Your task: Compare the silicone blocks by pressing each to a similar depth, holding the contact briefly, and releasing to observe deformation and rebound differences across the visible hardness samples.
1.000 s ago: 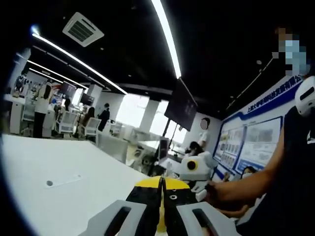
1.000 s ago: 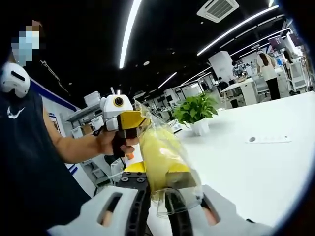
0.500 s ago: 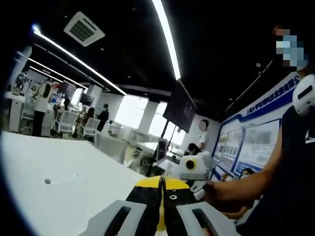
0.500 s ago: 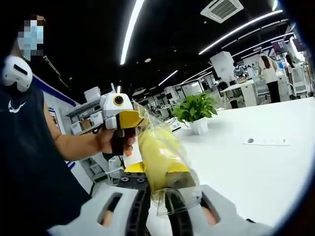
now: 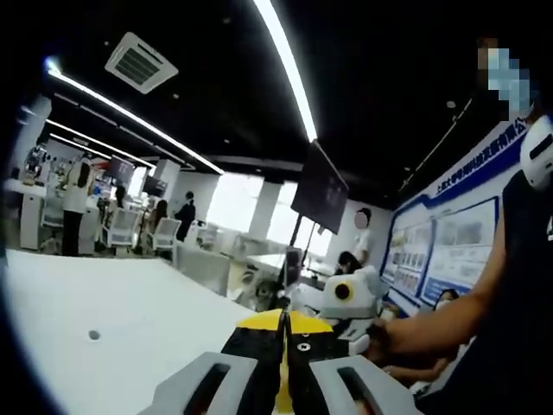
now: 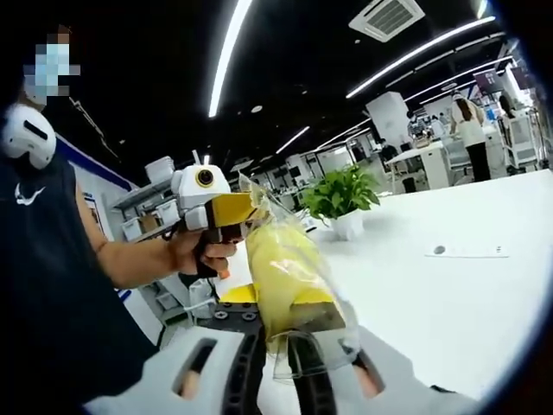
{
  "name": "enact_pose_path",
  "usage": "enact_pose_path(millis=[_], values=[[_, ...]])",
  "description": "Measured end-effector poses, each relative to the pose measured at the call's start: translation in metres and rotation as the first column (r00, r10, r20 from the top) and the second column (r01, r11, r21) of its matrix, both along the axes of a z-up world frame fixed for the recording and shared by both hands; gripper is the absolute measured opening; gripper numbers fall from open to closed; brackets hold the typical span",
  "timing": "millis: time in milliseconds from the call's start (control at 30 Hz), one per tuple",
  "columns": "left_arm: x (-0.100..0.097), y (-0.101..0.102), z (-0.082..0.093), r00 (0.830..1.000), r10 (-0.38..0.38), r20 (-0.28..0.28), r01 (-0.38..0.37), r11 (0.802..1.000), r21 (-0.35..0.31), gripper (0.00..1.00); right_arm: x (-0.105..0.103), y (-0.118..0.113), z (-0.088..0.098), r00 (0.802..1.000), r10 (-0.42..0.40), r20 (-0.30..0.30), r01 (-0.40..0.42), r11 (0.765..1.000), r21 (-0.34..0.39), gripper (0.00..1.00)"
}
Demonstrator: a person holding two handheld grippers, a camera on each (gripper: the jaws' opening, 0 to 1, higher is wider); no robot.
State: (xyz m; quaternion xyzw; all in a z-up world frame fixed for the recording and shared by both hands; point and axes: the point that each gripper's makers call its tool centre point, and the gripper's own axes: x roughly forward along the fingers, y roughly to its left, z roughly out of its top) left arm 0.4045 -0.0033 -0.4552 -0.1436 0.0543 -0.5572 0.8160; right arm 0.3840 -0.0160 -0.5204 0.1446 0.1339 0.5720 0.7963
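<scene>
Above the white worktop [image 6: 467, 294], both grippers are raised and meet at a yellow silicone block in a clear plastic bag [image 6: 289, 277]. Seen from the right gripper view, the right gripper [image 6: 276, 324] has its jaws closed on the lower part of the bagged block, the crinkled plastic bulging around the tips, while the left gripper [image 6: 226, 210], held in the person's hand [image 6: 197, 252], pinches the bag's upper end. From the left gripper view, the left gripper [image 5: 286, 333] shows its yellow-tipped black jaws pressed together with a thin yellow sliver between them, and the right gripper [image 5: 350, 298] sits just beyond, gripped by the person's other hand [image 5: 380, 341]. A potted green plant [image 6: 344, 199] stands on the worktop well behind the block. A small round fitting [image 5: 93, 335] lies flush in the worktop surface. Long ceiling light strips [image 5: 285, 65] run overhead.
</scene>
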Motion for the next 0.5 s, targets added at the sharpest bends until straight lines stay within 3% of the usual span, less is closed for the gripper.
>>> enact_pose_path(millis=[233,367,500], values=[[0.0,-0.001,-0.003,0.999,-0.002,-0.036,0.003,0.999,0.032,0.0,-0.002,0.0,-0.004,0.999,-0.014,-0.048,0.014,1.0,0.012,0.06],[0.002,-0.003,0.006,1.0,-0.002,-0.028,0.002,1.0,-0.009,0.0,0.001,-0.001,0.005,0.999,-0.03,0.034,0.029,0.999,0.036,0.1],[0.002,-0.007,0.012,1.0,0.005,-0.019,-0.005,1.0,-0.001,0.0,0.005,-0.004,0.007,0.999,-0.042,0.015,0.041,0.998,0.056,0.12]])
